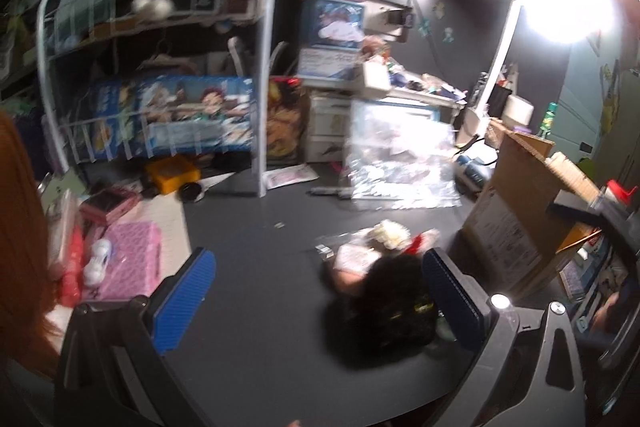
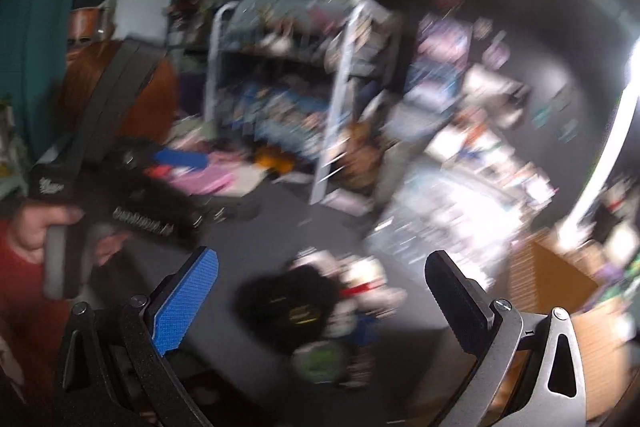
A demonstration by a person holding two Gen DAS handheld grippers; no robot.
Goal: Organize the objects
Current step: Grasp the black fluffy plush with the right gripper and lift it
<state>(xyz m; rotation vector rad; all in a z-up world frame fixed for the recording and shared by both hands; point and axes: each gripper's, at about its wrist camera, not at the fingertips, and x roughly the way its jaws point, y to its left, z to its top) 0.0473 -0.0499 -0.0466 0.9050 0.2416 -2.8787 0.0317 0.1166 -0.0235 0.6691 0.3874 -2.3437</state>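
A black-haired plush doll [image 1: 380, 307] lies on the dark desk [image 1: 256, 267], with a small bagged white toy [image 1: 390, 235] just behind it. My left gripper [image 1: 320, 299] is open above the desk, and the doll rests against the inside of its right finger. In the blurred right wrist view the same doll [image 2: 296, 295] lies between the spread fingers of my right gripper [image 2: 324, 303], which is open and holds nothing. A hand [image 2: 44, 227] holds the left gripper's body [image 2: 132, 195] at the left.
A white wire rack [image 1: 160, 75] of boxes stands at the back left. Pink packets [image 1: 128, 259] lie at the left, a clear plastic bag [image 1: 396, 163] behind the doll, an open cardboard box [image 1: 520, 219] at the right. A bright lamp [image 1: 568, 3] glares top right.
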